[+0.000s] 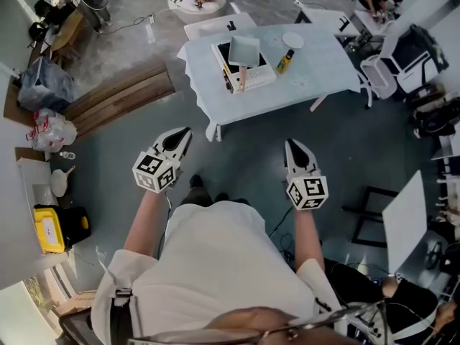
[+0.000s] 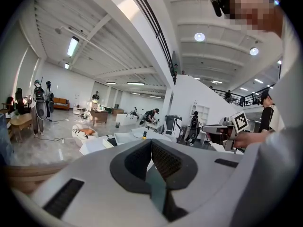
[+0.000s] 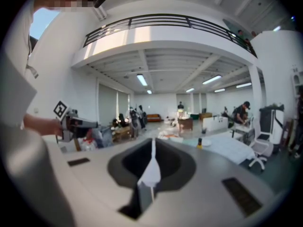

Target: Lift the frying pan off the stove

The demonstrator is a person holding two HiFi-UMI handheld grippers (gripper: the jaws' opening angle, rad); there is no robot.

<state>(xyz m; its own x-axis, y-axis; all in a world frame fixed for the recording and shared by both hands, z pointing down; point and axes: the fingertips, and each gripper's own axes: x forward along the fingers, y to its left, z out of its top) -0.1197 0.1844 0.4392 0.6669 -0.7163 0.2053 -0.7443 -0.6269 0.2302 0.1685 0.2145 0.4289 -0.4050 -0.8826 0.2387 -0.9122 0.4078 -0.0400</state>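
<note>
The frying pan (image 1: 244, 49) looks pale and squarish and sits on a flat stove (image 1: 242, 67) in the middle of a table with a light blue cloth (image 1: 316, 77). Its handle (image 1: 243, 80) points toward me. I stand well back from the table and hold both grippers at waist height. The left gripper (image 1: 182, 136) and the right gripper (image 1: 292, 146) are both shut with nothing between the jaws. In the left gripper view the shut jaws point at the distant table (image 2: 124, 137). In the right gripper view the table (image 3: 229, 146) lies ahead to the right.
A yellow bottle (image 1: 285, 61) and a white plate (image 1: 292, 40) stand right of the stove. An office chair (image 1: 379, 75) is at the table's right end. A black frame (image 1: 368, 218) and a white board (image 1: 404, 221) stand at my right, and a yellow box (image 1: 49, 228) at my left.
</note>
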